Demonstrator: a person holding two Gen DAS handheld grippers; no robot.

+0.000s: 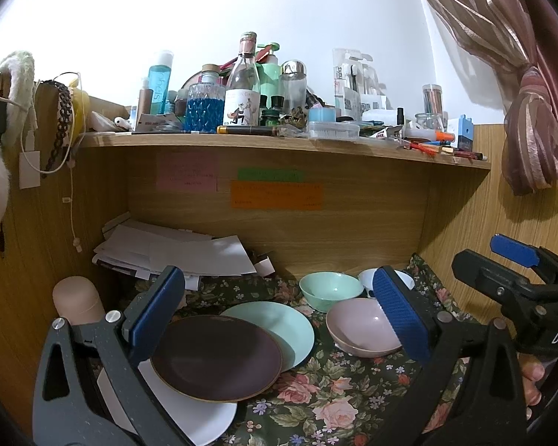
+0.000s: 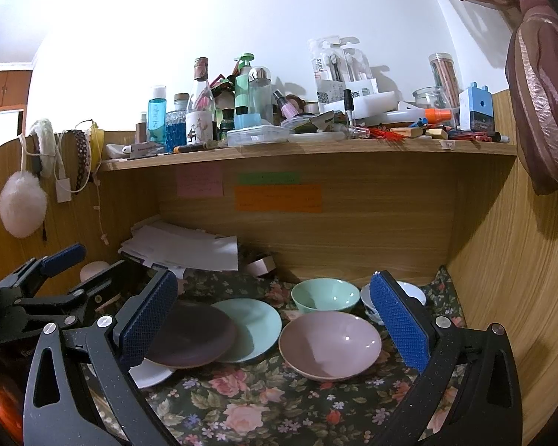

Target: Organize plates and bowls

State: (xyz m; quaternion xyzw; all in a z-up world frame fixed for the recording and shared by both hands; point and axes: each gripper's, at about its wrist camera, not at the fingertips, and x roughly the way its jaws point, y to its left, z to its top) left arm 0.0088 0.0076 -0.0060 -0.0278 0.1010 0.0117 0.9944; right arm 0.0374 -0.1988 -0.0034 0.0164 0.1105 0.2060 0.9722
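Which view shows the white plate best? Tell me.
The left wrist view: the white plate shows a broad patch under the dark plate. In the right wrist view only a sliver of it peeks out behind a hand-held gripper finger.

My left gripper [image 1: 279, 316] is a black speckled plastic frame — two arms with triangular cut-outs and round silver screws at the pivots. Each finger carries a long blue pad [image 1: 400, 312] with a fine cross-hatched grip texture. My right gripper [image 2: 275, 323] is built the same way; seen from the left camera, its black body bears white lettering, "DAS", and a smooth blue tab sits on top.
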